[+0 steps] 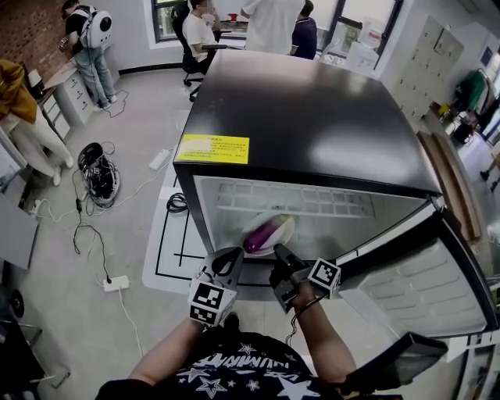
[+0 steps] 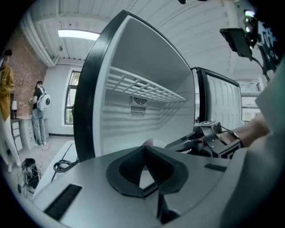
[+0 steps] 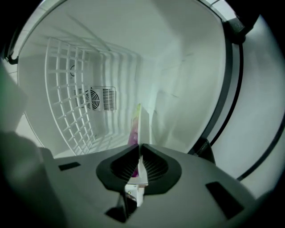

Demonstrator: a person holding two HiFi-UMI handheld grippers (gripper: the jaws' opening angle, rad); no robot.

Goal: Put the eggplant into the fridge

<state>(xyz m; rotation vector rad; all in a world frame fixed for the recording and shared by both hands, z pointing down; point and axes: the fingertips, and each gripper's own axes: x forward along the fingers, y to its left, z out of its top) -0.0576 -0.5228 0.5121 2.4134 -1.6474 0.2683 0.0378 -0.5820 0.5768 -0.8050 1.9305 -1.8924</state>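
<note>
Grey office floor surrounds a black fridge (image 1: 312, 117) whose door (image 1: 422, 281) stands wide open to the right. The right gripper (image 1: 278, 251) is clamped on the thin white edge of a tray (image 3: 144, 127), and the purple eggplant (image 1: 266, 233) lies on that tray, right at the front lip of the fridge's opening and just crossing it. In the right gripper view the tray stands on edge between the pads, pointing into the white cavity. The wire shelf (image 3: 75, 98) is on one side, the smooth wall on the other, and the vent (image 3: 95, 99) is far back.

The left gripper (image 1: 231, 259) is just beside the right one, outside the lower left corner of the opening. Its jaws seem pressed together with nothing in them, though the view there is tight. The fridge's black left frame (image 2: 87, 102) rises close by it.

Farther out, cables (image 1: 98, 172) and a power strip (image 1: 116, 283) lie on the floor to the left. People (image 1: 269, 23) stand well beyond the fridge.
</note>
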